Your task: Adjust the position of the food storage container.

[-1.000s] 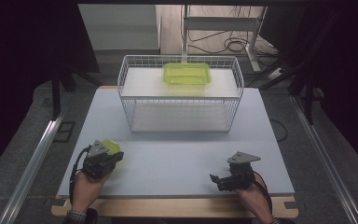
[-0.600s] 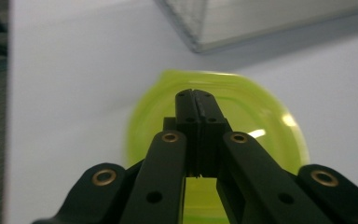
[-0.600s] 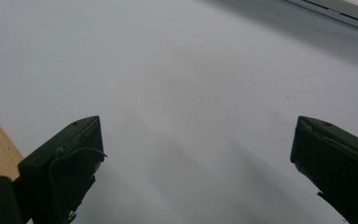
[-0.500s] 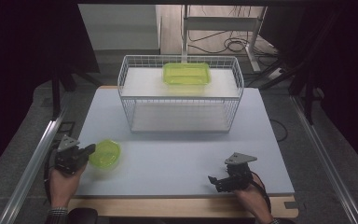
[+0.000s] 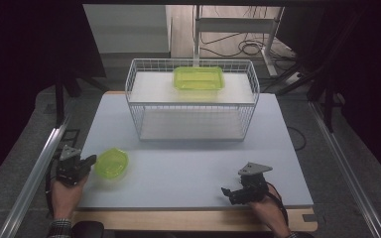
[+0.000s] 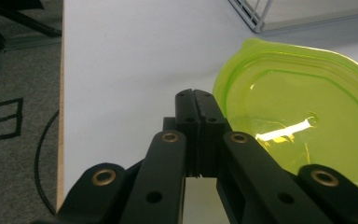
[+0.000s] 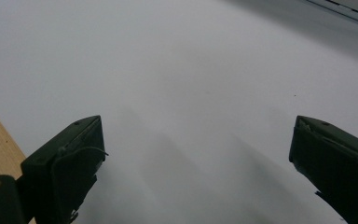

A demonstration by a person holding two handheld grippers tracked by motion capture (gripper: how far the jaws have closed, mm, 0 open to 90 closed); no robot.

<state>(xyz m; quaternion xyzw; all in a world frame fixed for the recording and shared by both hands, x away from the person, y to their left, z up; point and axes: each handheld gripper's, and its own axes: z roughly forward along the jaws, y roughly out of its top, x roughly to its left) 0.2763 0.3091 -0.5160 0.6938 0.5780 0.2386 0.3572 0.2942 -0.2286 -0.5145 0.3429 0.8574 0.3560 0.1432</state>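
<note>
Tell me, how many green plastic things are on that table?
2. A round lid lies on the table beside the shut left gripper, not held. A box sits on the wire rack at the back. None seem hidden.

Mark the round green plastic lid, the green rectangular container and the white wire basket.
round green plastic lid (image 5: 111,163), high view, centre of its top
green rectangular container (image 5: 199,78), high view, its middle
white wire basket (image 5: 193,105), high view, front top rim

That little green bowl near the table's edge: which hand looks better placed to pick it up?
The left. Its claw, shut and empty, sits right beside the green bowl. The right claw stands open but rests far across the table, with bare surface between its jaws.
</note>
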